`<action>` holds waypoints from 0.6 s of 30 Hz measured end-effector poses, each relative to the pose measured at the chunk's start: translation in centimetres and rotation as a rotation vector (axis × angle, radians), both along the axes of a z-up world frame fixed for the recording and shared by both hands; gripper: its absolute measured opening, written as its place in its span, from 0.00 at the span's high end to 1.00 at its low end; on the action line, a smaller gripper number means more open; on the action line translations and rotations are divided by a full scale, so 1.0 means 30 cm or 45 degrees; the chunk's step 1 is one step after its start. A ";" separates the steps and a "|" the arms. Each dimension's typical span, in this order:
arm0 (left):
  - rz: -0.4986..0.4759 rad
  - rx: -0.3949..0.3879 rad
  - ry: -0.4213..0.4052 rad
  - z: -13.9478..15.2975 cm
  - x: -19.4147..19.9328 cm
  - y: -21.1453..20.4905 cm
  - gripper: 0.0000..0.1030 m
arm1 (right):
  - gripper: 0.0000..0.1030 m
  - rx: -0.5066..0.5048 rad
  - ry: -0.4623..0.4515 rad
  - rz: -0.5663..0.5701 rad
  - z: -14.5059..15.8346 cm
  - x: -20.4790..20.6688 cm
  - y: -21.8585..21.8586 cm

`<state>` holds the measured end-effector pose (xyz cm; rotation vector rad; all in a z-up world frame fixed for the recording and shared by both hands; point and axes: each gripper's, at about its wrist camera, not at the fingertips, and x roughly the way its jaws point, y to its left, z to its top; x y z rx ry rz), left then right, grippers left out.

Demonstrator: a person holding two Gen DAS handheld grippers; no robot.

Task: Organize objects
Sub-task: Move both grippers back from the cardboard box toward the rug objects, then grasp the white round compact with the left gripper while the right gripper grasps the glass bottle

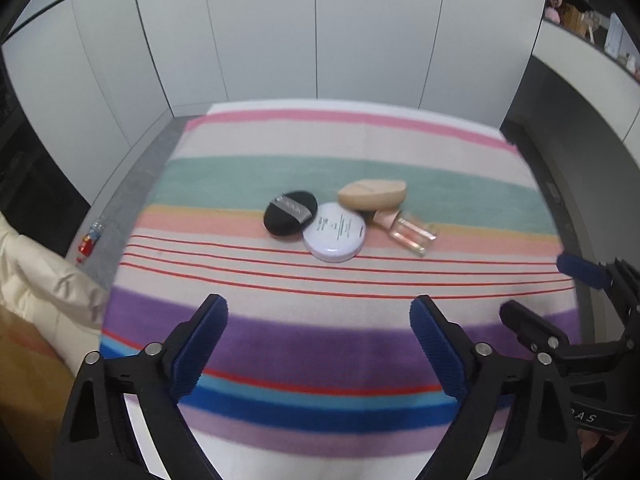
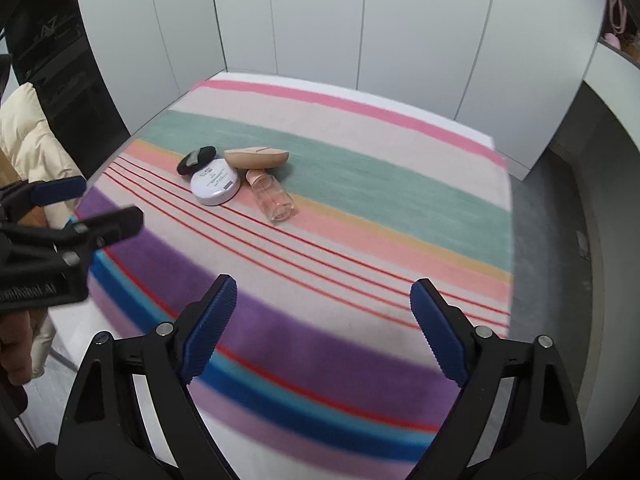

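Left gripper: I see it spread wide, empty.
Right gripper: likewise spread, empty.
Items: round white compact, black powder puff, beige sponge, clear pink bottle clustered mid-cloth on the striped cloth, well ahead of both.

A striped cloth covers the table. Mid-cloth, clustered and touching: black puff, white compact, beige sponge, clear bottle.

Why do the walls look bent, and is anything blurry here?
Left wrist view: the fisheye lens bows the white wall panels, and the striped cloth's near edge is soft. Right wrist view: same bending; the round white compact looks sharp, the left gripper blurred.
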<state>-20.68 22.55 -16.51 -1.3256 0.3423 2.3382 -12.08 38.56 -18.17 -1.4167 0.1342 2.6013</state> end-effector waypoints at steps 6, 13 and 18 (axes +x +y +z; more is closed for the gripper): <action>-0.002 0.006 -0.040 -0.126 -0.068 0.046 0.22 | 0.19 -0.015 0.024 0.048 -0.110 -0.107 0.013; 0.048 0.046 -0.110 -0.208 -0.162 0.049 0.32 | 0.32 -0.033 0.041 0.120 -0.178 -0.222 0.001; 0.002 0.042 -0.054 -0.217 -0.192 0.064 0.33 | 0.37 -0.047 0.074 0.202 -0.198 -0.273 -0.005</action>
